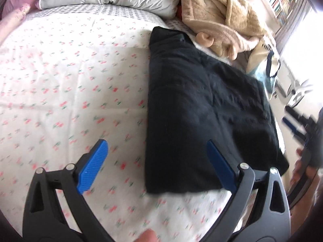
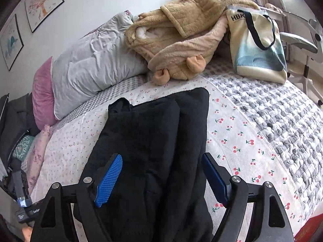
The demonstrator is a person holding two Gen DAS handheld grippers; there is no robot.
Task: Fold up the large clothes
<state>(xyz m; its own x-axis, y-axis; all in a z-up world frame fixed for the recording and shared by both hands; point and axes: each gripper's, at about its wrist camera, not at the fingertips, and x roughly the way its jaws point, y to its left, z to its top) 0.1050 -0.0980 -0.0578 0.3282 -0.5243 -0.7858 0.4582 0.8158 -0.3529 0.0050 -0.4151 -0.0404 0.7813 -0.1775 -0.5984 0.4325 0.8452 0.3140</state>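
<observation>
Black garment (image 1: 210,109): folded into a long dark rectangle, it lies flat on the cherry-print sheet (image 1: 70,84); in your right wrist view it shows a lengthwise fold line down its middle.

Left of the garment: open sheet, with a grey pillow (image 2: 88,68) and a pink cushion (image 2: 43,94) at the head of the bed.

Left gripper (image 1: 157,161): your jaws stand wide apart with nothing between the pads. The left blue finger (image 1: 92,165) sits over bare sheet; the right one is over the garment's near left corner. No pad presses on cloth, as far as the blurred view lets you tell.

Right gripper (image 2: 161,179): your jaws are spread wide over the near end of the garment, which runs away from you between and under the fingers (image 2: 110,179). The pads grip nothing; whether they brush the cloth below you cannot tell.

Beyond the garment: a tan fleece robe (image 2: 181,36) lies heaped near the pillow.

Right of the garment: a tote bag (image 2: 256,44) stands on the grey knitted blanket (image 2: 278,117).
</observation>
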